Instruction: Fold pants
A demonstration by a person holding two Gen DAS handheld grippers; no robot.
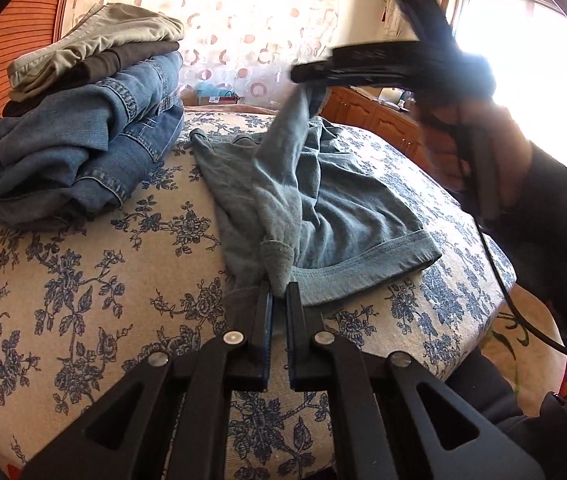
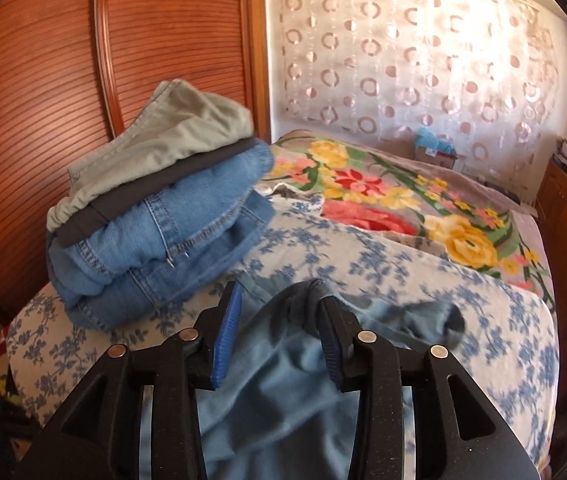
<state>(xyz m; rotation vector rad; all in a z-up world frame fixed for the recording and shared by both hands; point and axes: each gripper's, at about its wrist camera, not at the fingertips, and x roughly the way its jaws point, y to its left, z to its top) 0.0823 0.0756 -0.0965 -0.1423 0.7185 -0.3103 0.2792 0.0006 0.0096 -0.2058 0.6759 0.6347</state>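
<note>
Left tool [image 1: 279, 294] pinched the pants [image 1: 323, 200] hem at lower centre; right tool [image 2: 279, 320] stood open, cloth draped on one finger.

Black hand-held gripper [image 2: 279, 320], blue pads [image 2: 227, 336], silver screws [image 2: 188, 334]

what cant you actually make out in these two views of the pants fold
- Left wrist view: the right gripper is motion-blurred against window glare; how its jaws stand is unreadable there.
- Right wrist view: the light blue pants are cut off by the bottom edge and covered by the gripper body.
- Both views: the lower items in the folded stack are hidden by those on top.
</note>
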